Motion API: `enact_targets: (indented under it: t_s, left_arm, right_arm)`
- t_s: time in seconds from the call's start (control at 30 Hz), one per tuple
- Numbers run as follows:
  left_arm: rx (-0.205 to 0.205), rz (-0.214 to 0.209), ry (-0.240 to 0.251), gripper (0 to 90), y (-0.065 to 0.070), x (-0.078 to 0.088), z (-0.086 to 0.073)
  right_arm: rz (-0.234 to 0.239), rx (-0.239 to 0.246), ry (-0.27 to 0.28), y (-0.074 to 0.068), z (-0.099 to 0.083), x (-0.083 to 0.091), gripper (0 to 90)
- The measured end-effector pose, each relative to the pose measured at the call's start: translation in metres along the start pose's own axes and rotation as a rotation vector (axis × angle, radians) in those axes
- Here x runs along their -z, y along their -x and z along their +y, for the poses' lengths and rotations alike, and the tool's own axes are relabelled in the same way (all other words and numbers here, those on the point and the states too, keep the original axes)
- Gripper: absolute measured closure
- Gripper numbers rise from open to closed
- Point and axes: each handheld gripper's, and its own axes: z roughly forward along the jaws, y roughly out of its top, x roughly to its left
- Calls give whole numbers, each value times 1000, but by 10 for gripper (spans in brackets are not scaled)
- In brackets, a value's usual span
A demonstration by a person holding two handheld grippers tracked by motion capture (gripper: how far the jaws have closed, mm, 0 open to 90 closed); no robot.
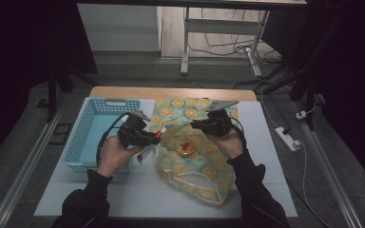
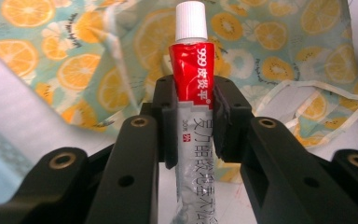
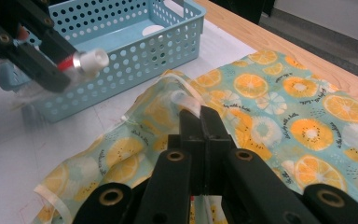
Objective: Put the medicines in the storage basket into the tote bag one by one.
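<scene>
Clamping a red-and-silver ointment tube [image 2: 192,88] just below its white cap [image 2: 190,19], left hand-held gripper [image 1: 148,137] hung between the blue basket [image 1: 88,124] near the bench's left edge and the fruit-print pouch [image 1: 197,166] at mid-bench. Jaws narrowed on the tube's soft body, cap end pointing toward the pouch. Right hand-held gripper [image 3: 199,119] pinched shut on the pouch's pale rim [image 3: 186,100], lifting its mouth open; a small red-topped item [image 1: 186,146] lay inside. Judged risks: soft tube could buckle or slide through the pads if squeezed unevenly, dropping onto the white sheet [image 1: 138,194] short of its goal. Thin rim might slip out of the right grip, collapsing the opening and snagging anything passing it. Basket wall close by could catch the tube's tail on a careless swing.
</scene>
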Motion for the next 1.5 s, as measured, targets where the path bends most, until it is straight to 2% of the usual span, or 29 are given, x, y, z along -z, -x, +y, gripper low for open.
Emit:
enact_targets:
  t_s: [0.27, 0.5, 0.9, 1.0, 1.1, 1.23, 1.37, 1.5]
  left_arm:
    - [-34, -21, -16, 734, 12, -17, 10]
    - [-65, -33, -41, 734, 22, -38, 19]
    - [-84, -58, -52, 734, 27, -66, 40]
    - [-88, -52, -48, 733, 29, -74, 46]
    - [-110, -28, -44, 733, 30, -81, 50]
    - [-109, -28, -27, 733, 29, -88, 54]
    - [-109, -8, -25, 733, 24, -95, 56]
    - [-95, -2, -12, 733, 19, -101, 56]
  right_arm:
    - [-1, 1, 4, 0, 1, 1, 900]
    - [-2, -1, 5, 0, 1, 1, 900]
    - [-4, -4, 11, 0, 2, 2, 900]
    - [-5, -5, 10, 0, 1, 2, 900]
    - [-7, -7, 9, 1, 1, 2, 900]
    - [-9, -9, 11, 2, 1, 3, 900]
    - [-8, -10, 11, 2, 1, 2, 900]
    - [-8, -9, 9, 2, 1, 2, 900]
